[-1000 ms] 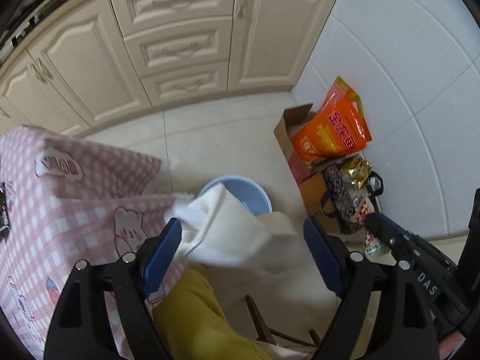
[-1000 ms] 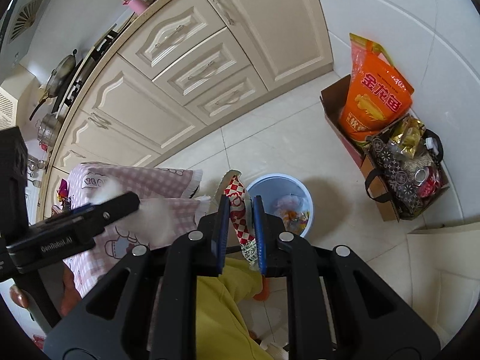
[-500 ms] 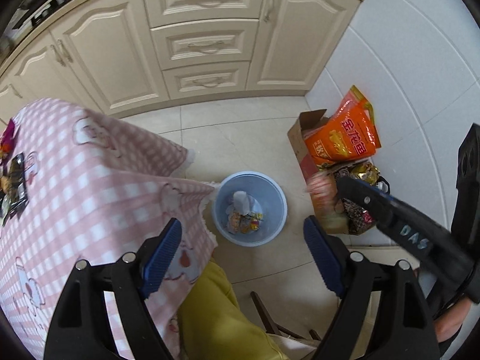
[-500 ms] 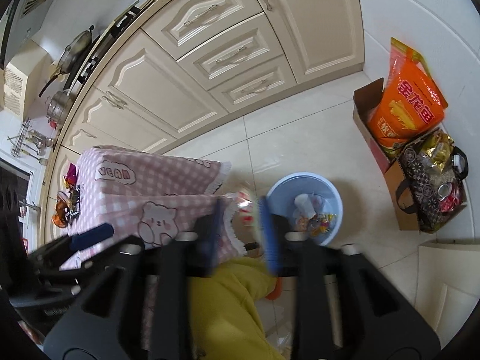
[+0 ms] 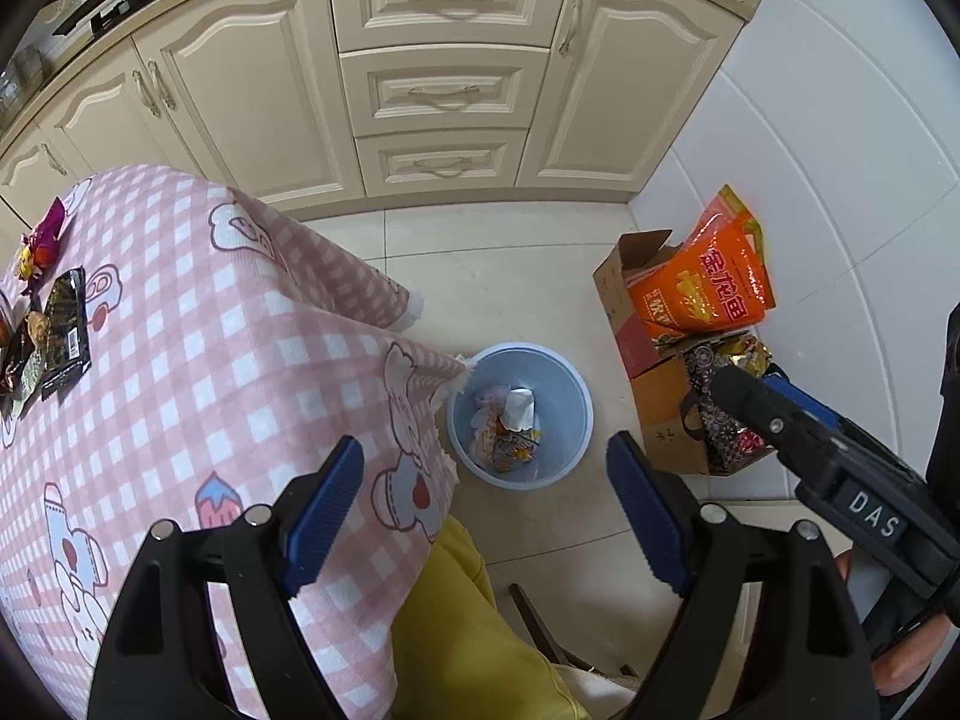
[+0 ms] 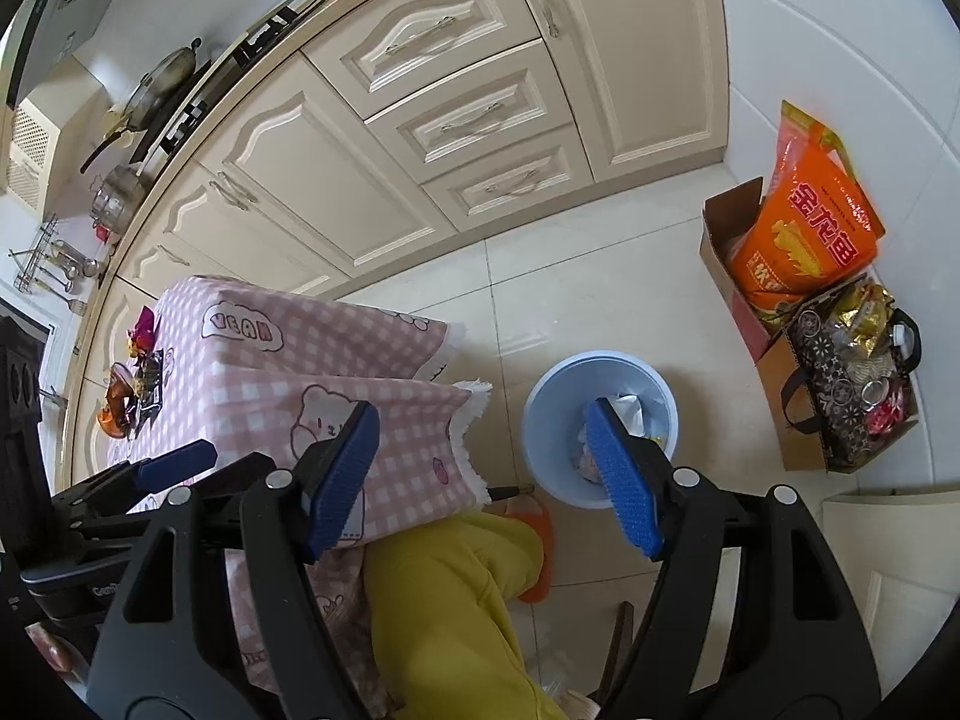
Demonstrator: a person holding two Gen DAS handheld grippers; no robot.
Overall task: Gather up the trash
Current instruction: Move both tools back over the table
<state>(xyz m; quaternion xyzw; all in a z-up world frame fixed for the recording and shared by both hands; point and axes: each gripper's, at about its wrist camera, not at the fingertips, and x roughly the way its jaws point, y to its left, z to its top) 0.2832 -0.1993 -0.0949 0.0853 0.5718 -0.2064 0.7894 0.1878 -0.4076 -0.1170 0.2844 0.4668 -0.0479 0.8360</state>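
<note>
Both the left gripper (image 5: pixel 483 495) and right gripper (image 6: pixel 489 474) are held wide-jawed and empty above the blue bin (image 5: pixel 561 384), while wrappers (image 5: pixel 57 324) are left at the counter's far edge.

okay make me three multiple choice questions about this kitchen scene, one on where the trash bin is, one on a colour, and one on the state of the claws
1. Where is the trash bin?
A. on the floor beside the table
B. on the counter
C. inside the cardboard box

2. What colour is the bin?
A. red
B. light blue
C. black

3. How are the left claw and right claw?
A. both gripping wrappers
B. one gripping a tissue
C. both open and empty

Answers: 1 A, it stands on the tiles by the checked tablecloth. 2 B, its wall is pale blue. 3 C, nothing lies between either pair of pads.
</note>
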